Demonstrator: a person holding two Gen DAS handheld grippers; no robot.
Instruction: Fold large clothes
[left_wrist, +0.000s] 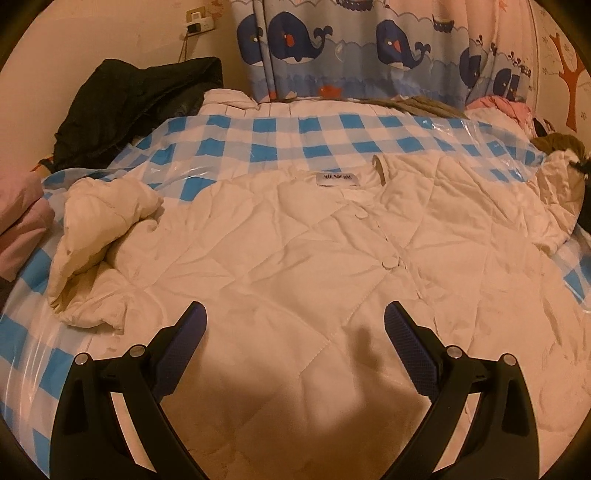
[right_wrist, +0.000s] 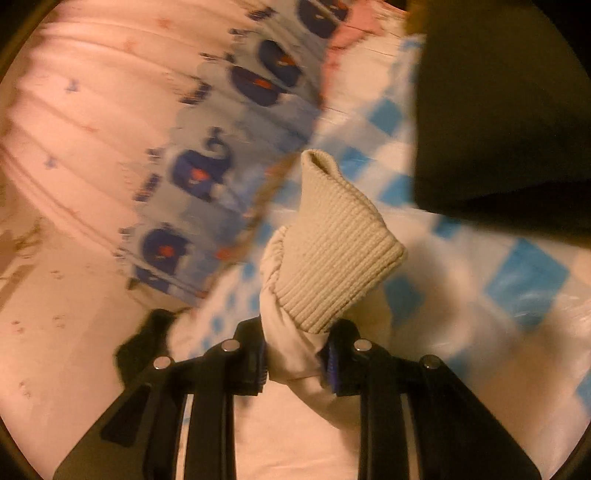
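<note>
Left gripper (left_wrist: 295, 325) – jaws spread wide, empty, hovering over lower front of cream quilted jacket (left_wrist: 288, 240).
Jacket lies front up, buttoned, on blue-checked cover (left_wrist: 258, 136); one sleeve (left_wrist: 99, 229) bunched at side.
Right gripper (right_wrist: 291, 363) – pinching other sleeve just behind ribbed cuff (right_wrist: 332, 240), lifted off cover.
Whale curtain (left_wrist: 351, 48) behind.

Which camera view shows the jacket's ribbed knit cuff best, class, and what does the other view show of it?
The right wrist view: the ribbed cuff fills its centre, the sleeve pinched in the right gripper. The left wrist view shows the spread jacket, but no cuff can be made out there.
</note>
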